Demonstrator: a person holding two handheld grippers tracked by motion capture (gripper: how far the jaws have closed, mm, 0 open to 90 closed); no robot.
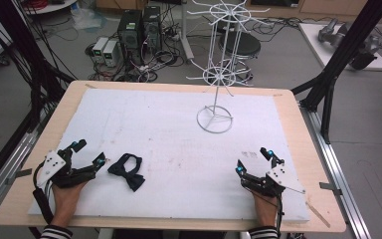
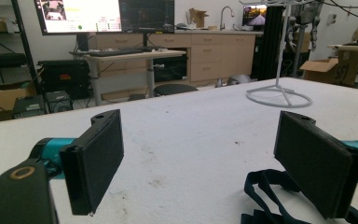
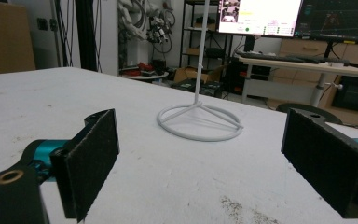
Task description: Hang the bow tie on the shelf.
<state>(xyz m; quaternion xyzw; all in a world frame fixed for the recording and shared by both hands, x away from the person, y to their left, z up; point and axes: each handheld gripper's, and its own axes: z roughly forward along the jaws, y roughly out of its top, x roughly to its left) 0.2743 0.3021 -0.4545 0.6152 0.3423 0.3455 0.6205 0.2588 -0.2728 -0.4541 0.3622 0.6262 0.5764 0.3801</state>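
A black bow tie lies on the white foam board, near the front left. My left gripper rests just left of it, open, with nothing between its jaws. In the left gripper view the bow tie's strap shows low at the right, beside and behind the right pad. My right gripper rests at the front right, open and empty. A white wire display stand rises at the far middle of the board; its ring base lies ahead of the right gripper and shows as from the left gripper.
The foam board covers a wooden table. A black frame post stands off the table's far right corner. Computers and cables and a stool sit on the floor beyond the far edge.
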